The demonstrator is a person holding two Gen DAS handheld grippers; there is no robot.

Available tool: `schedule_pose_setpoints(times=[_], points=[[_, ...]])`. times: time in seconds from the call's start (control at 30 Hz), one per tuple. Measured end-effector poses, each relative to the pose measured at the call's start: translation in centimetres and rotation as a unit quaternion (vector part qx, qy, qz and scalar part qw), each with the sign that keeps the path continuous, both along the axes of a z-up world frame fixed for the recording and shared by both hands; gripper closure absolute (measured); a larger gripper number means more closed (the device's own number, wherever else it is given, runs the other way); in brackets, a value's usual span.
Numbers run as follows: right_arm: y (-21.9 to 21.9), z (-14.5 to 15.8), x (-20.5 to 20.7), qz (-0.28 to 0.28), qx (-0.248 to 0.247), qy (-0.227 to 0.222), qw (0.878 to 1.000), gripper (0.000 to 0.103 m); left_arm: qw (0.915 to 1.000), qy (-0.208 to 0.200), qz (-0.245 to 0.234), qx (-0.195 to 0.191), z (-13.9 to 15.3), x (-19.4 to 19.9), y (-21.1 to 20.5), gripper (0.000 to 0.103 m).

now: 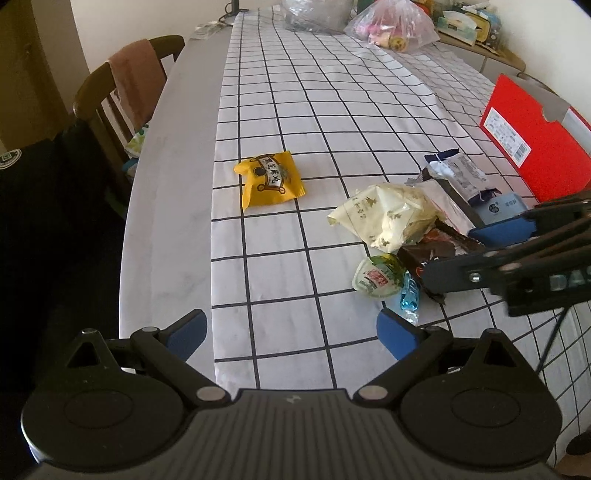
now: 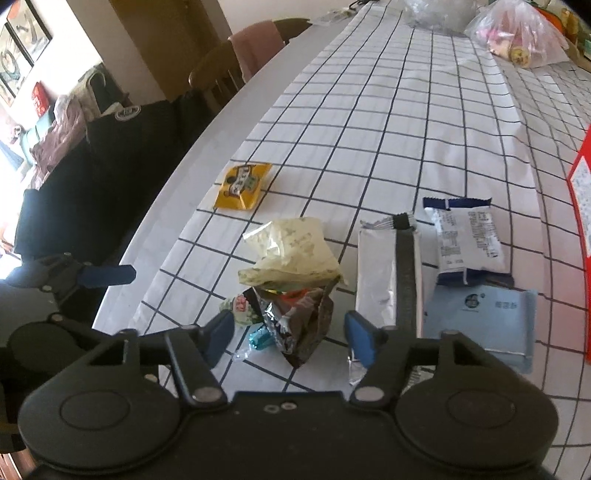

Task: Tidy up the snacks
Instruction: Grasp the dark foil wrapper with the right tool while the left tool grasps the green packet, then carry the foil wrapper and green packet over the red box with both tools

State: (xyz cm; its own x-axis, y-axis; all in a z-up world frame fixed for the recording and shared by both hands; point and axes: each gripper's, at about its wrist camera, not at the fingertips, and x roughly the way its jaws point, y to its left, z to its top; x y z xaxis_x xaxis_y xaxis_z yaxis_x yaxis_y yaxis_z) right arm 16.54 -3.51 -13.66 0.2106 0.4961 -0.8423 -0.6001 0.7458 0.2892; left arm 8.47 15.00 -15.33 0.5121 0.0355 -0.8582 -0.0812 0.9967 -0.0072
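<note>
Snacks lie on a table with a checked cloth (image 1: 295,110). A yellow packet (image 1: 271,181) (image 2: 242,184) sits apart near the cloth's left edge. In the pile are a cream bag (image 2: 291,247) (image 1: 388,214), a crumpled dark brown wrapper (image 2: 299,321) (image 1: 432,251), a green-white jelly cup (image 1: 375,277) and a blue candy (image 1: 408,299). My right gripper (image 2: 290,332) straddles the brown wrapper, and a gap shows on each side of it, so it is open. My left gripper (image 1: 291,332) hangs open over bare cloth, short of the pile and the yellow packet.
A silver packet (image 2: 380,280), a white-and-blue packet (image 2: 467,240) and a pale blue packet (image 2: 480,317) lie right of the pile. A red box (image 1: 532,136) stands at the right edge. Plastic bags (image 1: 395,26) sit at the far end. A chair (image 1: 129,85) stands left of the table.
</note>
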Motion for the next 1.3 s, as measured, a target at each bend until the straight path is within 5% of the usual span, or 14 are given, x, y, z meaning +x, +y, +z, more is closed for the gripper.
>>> schedule_pose_setpoints(times=[0.13, 0.37, 0.6, 1.03, 1.1, 1.3], points=[[0.4, -0.3, 0.1, 0.005, -0.008, -0.003, 1.000, 0.064, 0.9999, 0.000, -0.011, -0.001, 0.0, 0.3, -0.2, 0.006], [-0.9, 0.1, 0.6, -0.007, 0.002, 0.002, 1.000, 0.079, 0.9994, -0.001, -0.033, -0.010, -0.2, 1.6, -0.9, 0.006], [-2.7, 0.6, 0.8, -0.024, 0.014, 0.010, 1.000, 0.080, 0.9979, 0.024, -0.046, -0.039, -1.4, 3.5, -1.4, 0.030], [-4.0, 1.2, 0.3, -0.043, 0.025, 0.012, 0.999, 0.080, 0.9975, 0.019, -0.061, -0.032, -1.2, 4.6, -3.1, 0.065], [-4.1, 1.4, 0.2, -0.044, 0.026, 0.009, 0.999, 0.080, 0.9982, 0.017, -0.053, -0.021, -1.2, 4.5, -3.1, 0.079], [-4.7, 2.3, -0.4, -0.048, 0.029, 0.000, 0.998, 0.080, 0.9986, 0.016, -0.032, -0.039, -1.1, 4.1, -2.6, 0.082]])
